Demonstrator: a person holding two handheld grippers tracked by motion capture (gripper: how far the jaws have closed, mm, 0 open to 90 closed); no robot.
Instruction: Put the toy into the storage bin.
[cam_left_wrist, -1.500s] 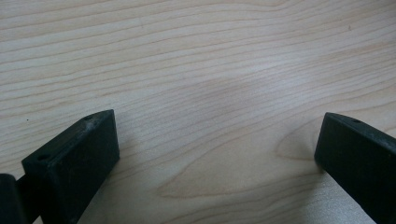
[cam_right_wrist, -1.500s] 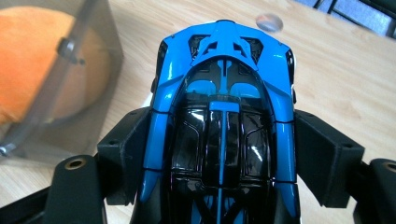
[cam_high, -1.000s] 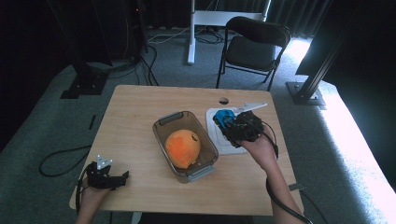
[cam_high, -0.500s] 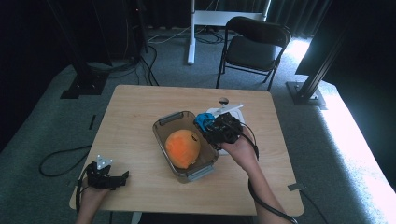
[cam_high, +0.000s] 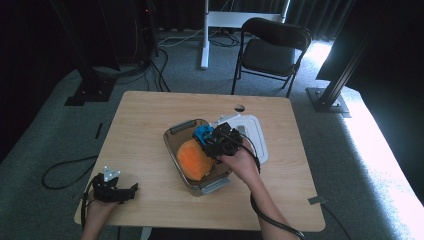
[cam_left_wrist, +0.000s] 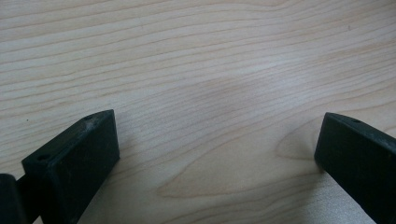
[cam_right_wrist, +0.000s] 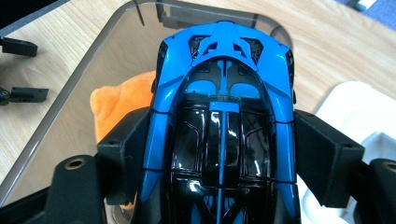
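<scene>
orange plush (cam_high: 194, 160) fills bin (cam_high: 176, 131), far corner free

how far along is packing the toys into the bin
Done: the orange soft toy already lies inside the clear bin. In hand: the right gripper is clamped on the blue toy car, held over the bin. Left: set the car down, then probably fit the white lid lying beside the bin. The left gripper rests open on the table.

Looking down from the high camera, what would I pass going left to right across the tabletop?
Left claw at the table's near left corner → orange soft thing in the clear container → blue toy car gripped in the right claw → white lid.
</scene>
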